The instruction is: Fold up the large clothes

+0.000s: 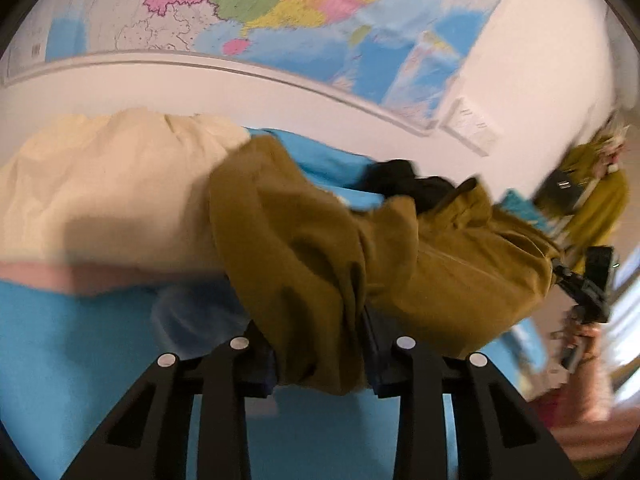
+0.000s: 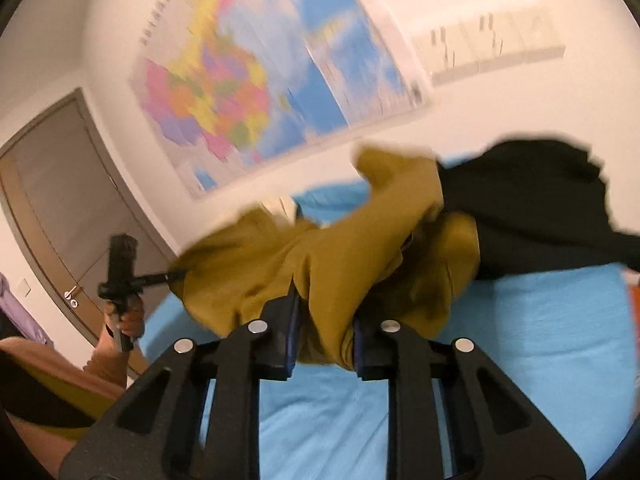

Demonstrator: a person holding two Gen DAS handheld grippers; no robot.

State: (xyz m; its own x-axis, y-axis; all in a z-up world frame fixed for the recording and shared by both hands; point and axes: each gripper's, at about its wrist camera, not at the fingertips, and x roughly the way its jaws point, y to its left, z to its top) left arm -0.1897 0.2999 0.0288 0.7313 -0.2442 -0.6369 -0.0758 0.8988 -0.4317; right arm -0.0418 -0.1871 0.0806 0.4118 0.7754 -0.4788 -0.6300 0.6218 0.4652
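Note:
A large mustard-brown garment [image 1: 304,248] hangs bunched above the blue bed sheet [image 1: 80,360], stretched between both grippers. In the left wrist view my left gripper [image 1: 320,360] is shut on a thick fold of one end. The right gripper [image 1: 592,280] shows at the far right, held by a hand [image 1: 588,344] at the garment's other end. In the right wrist view my right gripper [image 2: 324,344] is shut on a fold of the mustard garment [image 2: 320,264]. The left gripper [image 2: 120,264] pinches its far corner at the left. Both views are blurred.
A black garment [image 2: 532,208] lies on the blue sheet [image 2: 520,340] behind the mustard one, also visible as the black garment [image 1: 404,184]. A cream pillow [image 1: 100,192] sits at the left. A coloured wall map [image 1: 280,0] hangs behind the bed, and a grey door [image 2: 60,184] stands left.

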